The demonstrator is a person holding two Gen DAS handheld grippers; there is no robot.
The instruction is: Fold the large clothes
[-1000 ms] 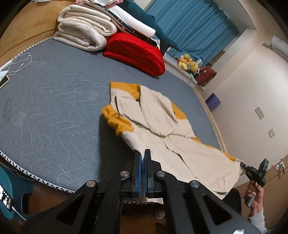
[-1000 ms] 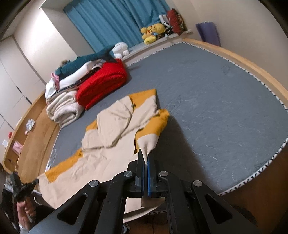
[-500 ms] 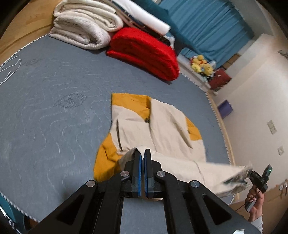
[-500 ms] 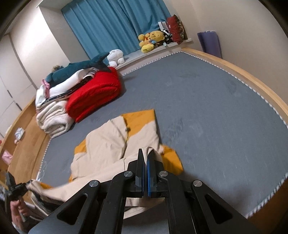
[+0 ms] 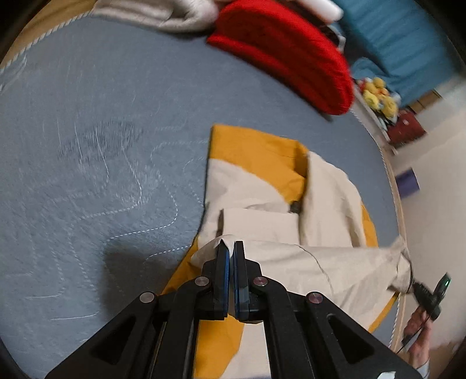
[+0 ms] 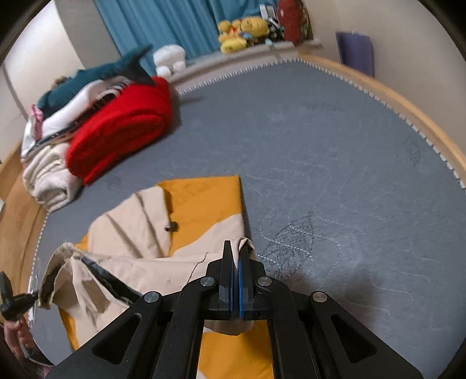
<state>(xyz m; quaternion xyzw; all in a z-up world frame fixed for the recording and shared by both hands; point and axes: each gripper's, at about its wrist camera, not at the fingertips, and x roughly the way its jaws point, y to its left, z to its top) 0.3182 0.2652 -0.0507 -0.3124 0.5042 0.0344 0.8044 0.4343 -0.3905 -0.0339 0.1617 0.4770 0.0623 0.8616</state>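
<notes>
A large beige and mustard-yellow garment point(image 5: 279, 204) lies on the grey quilted bed point(image 5: 87, 145). My left gripper point(image 5: 231, 247) is shut on one corner of its beige hem and holds it above the lower part of the garment. My right gripper point(image 6: 236, 247) is shut on the other hem corner. The hem stretches taut between the two grippers. The garment also shows in the right wrist view point(image 6: 174, 221), with its far yellow end flat on the bed. The other gripper appears at each view's edge, the right one point(image 5: 428, 294) and the left one point(image 6: 14, 300).
A red folded blanket point(image 6: 122, 131) and a stack of white and cream bedding point(image 6: 46, 175) lie at the bed's far end. Plush toys point(image 6: 244, 32) sit on a ledge by blue curtains point(image 6: 163, 23). A wooden rim point(image 6: 407, 108) borders the bed.
Both grippers have carried the hem up and forward over the garment, from the bed's near edge toward its far yellow end. The garment's lower half now doubles over its upper half.
</notes>
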